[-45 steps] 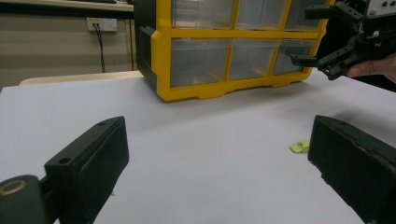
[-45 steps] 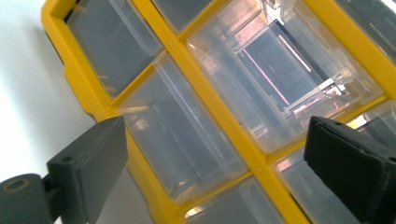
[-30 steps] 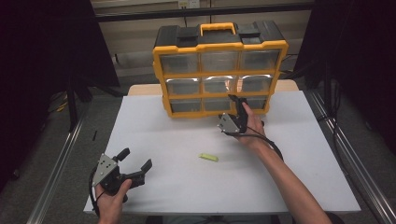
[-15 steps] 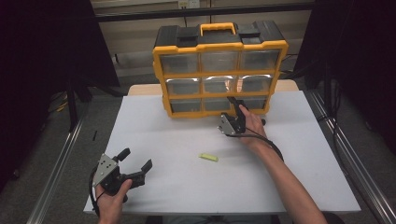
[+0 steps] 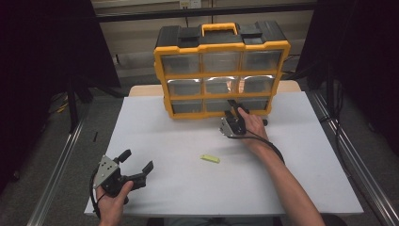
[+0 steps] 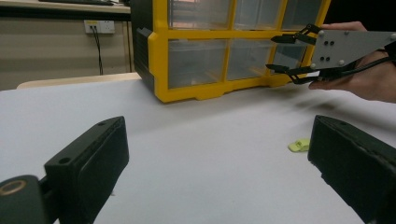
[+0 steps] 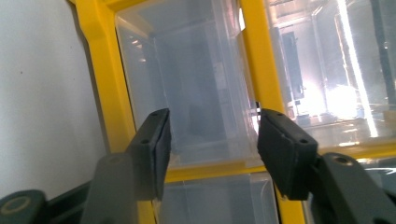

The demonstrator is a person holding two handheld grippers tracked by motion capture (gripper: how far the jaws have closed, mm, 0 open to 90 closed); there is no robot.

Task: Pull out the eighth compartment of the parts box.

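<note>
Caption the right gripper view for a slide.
Right gripper, black fingers just closing with nothing between them yet, faces a clear plastic drawer of the yellow-framed organiser cabinet.

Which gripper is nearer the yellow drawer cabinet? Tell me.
Right. The right gripper is up against the bottom row of the yellow drawer cabinet, jaws just closing, nothing gripped. The left gripper rests open near the table's front left corner, far off.

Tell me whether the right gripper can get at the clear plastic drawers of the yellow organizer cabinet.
Probably yes: the right gripper already sits at the bottom row of clear plastic drawers in the yellow organizer cabinet, its jaws just closing with nothing blocking them.
</note>
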